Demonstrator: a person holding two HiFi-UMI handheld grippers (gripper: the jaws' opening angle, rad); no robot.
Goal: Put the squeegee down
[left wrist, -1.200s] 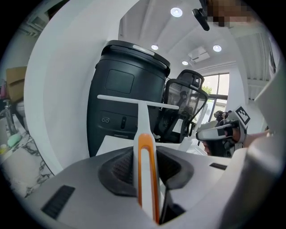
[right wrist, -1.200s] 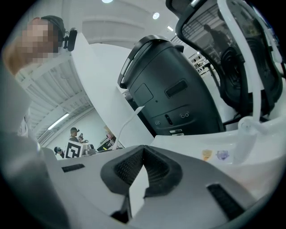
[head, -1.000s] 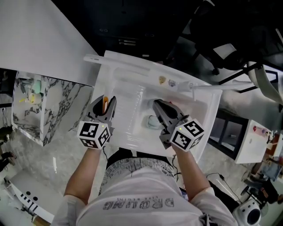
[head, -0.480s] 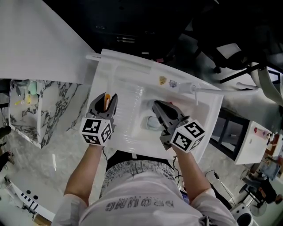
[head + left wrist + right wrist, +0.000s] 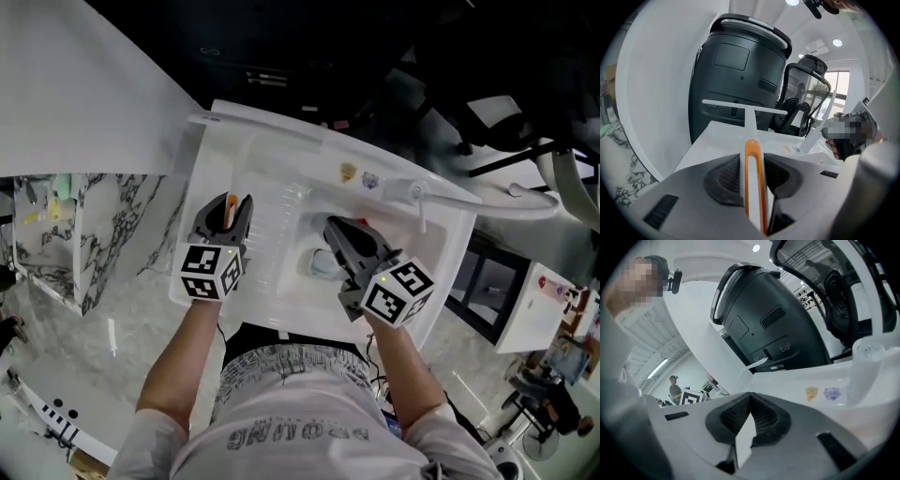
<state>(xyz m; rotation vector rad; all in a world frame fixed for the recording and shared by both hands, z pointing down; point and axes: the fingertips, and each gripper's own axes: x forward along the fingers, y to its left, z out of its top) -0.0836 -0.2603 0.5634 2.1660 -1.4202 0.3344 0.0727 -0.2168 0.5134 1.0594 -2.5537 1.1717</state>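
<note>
The squeegee [image 5: 752, 178] is being pinched by its orange-edged handle between the fingers of the left gripper [image 5: 752, 161], the dark pads being pressed against both flat sides of it; from the left gripper view its white stem is being carried forward to a thin white crossbar lying level over the far part of the sink [image 5: 722, 140]; whether that bar is touching the sink cannot be told. In the head view the left gripper [image 5: 234, 204] is being held over the ribbed left part of the sink [image 5: 267, 164], with the orange of the squeegee [image 5: 232, 208] showing between its jaws; the right gripper [image 5: 333, 223] is being held over the basin at the sink's right part, just beside a pale greenish thing [image 5: 322, 262] lying at the basin's bottom. The fingers of the right gripper [image 5: 750, 397] are being pressed together at their tips, with nothing between them; only the white of the sink is showing through the narrow gap below the tips. A white faucet [image 5: 417, 197] is standing at the sink's far right rim; two small stickers [image 5: 359, 174] are being shown on the sink's back ledge beside it. Behind the sink a large dark rounded container [image 5: 740, 79] is being seen; to the left of the sink a marble-patterned block [image 5: 66, 234] is standing.
</note>
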